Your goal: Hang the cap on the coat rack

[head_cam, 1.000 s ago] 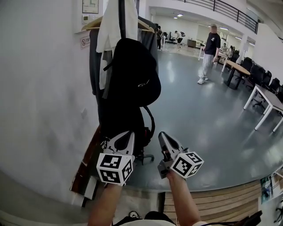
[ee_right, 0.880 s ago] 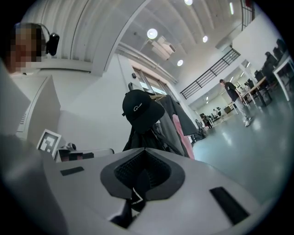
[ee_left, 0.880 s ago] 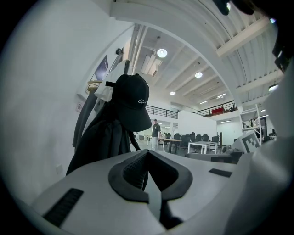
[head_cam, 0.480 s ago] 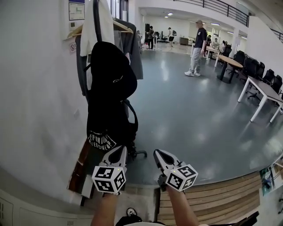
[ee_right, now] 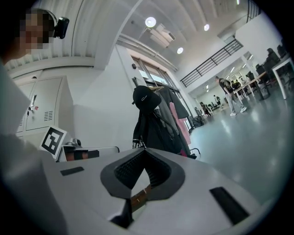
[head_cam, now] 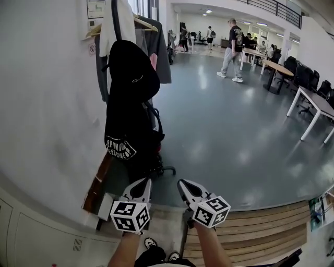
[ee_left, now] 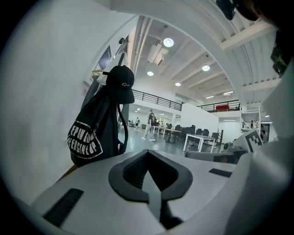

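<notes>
The black bag [head_cam: 128, 125] hangs on the coat rack [head_cam: 114, 21], below the cap [head_cam: 133, 68]. It carries a white-outlined patch [head_cam: 120, 147] with two lines of white block letters. The lower line seems to hold "ENGINE"; the rest cannot be made out. The cap's front bears a small white outline logo [head_cam: 137, 80], without letters. On the wall [head_cam: 47, 104] left of the coat rack are a small round red prohibition sign [head_cam: 92, 49] and, above it, a framed notice [head_cam: 95, 8], both too small to read.

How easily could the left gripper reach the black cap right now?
Probably not from here: the left gripper hangs low, shut and empty, well below the cap hanging high; the way up looks free, though.
</notes>
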### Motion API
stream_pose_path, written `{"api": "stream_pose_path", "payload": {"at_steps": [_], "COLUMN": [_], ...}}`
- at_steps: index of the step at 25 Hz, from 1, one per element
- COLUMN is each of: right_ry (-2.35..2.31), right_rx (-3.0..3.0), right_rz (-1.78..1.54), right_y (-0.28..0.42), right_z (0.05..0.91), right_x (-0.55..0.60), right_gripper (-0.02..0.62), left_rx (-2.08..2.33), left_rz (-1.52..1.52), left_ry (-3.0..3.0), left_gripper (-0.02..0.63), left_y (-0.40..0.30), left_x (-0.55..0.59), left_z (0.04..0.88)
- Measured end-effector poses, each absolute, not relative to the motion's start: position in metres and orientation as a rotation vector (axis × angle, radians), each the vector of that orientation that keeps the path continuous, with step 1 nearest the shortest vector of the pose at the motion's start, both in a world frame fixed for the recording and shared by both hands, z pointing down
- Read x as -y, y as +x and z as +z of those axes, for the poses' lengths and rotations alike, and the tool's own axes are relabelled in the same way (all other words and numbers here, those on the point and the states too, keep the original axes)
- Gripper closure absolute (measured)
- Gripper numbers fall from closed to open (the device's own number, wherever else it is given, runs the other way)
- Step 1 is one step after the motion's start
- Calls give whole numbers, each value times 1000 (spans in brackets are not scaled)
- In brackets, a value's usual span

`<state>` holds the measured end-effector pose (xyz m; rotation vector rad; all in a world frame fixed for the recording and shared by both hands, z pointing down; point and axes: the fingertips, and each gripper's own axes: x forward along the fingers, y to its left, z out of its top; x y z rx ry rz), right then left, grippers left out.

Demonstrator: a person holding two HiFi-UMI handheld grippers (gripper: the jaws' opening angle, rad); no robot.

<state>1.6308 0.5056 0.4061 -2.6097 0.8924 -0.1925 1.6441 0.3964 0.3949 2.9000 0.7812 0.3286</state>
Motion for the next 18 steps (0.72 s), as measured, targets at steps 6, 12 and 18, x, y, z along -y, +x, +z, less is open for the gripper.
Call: {"api": "stream_pose_path", "payload": {"at_steps": [6, 12, 18], "right_ry": [-2628, -2629, -2642], "right_rx": [-910, -859, -835], "right_rz": [-301, -287, -278], "right_y": [1604, 1591, 1573], "right_z": [423, 414, 407], "right_x": [-482, -458, -423], "right_gripper": [592, 592, 592], "left_rx": [-766, -808, -833], "left_rz": [374, 401, 406], "left_ry": [2891, 2864, 2840], "left_gripper": [602, 602, 603], "left_y": [1617, 1601, 1587], "left_x": [-385, -366, -335], "left_z": [405, 410, 414]}}
